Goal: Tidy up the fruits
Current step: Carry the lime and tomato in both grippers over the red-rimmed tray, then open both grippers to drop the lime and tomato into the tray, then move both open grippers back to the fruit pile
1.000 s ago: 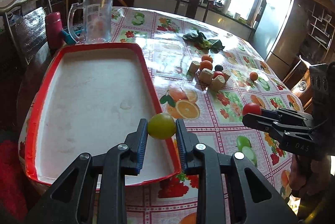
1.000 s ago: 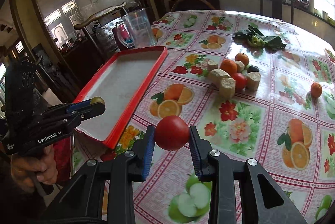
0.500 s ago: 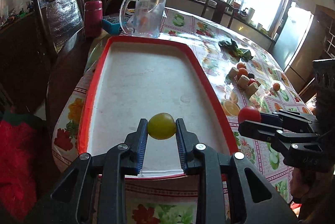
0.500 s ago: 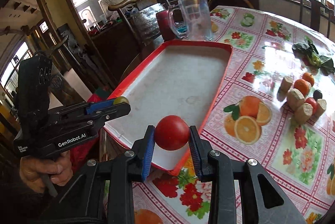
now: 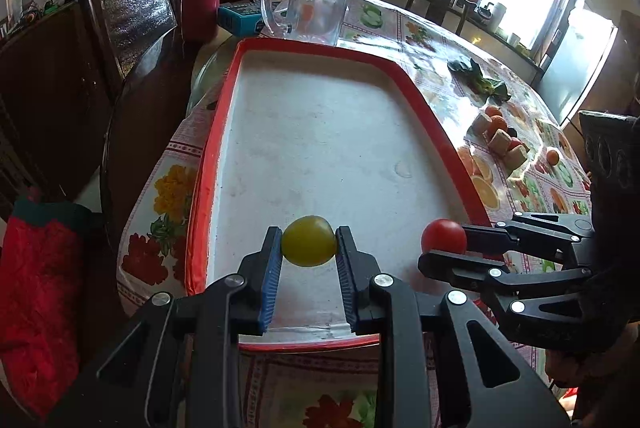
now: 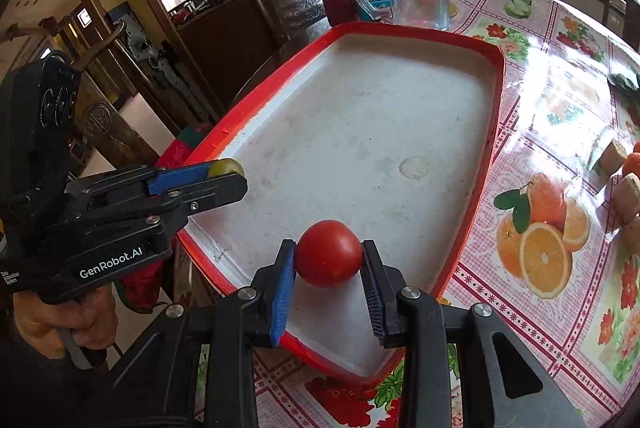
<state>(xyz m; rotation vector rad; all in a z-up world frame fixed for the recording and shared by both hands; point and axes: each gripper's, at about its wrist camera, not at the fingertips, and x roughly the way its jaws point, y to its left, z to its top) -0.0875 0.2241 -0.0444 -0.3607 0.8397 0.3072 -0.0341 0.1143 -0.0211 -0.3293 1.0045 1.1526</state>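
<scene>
Red tomato [image 6: 329,252] (clamped) between right hand-held gripper [image 6: 329,268] fingers.

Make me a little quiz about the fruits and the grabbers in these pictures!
1. True or false: the left gripper is shut on the round red tomato.
2. Which gripper holds the round yellow-green fruit? A left, B right.
3. Fill in: both fruits are held over the red-rimmed white ____.

Key: 1 false, the right gripper holds it; 2 A; 3 tray.
</scene>
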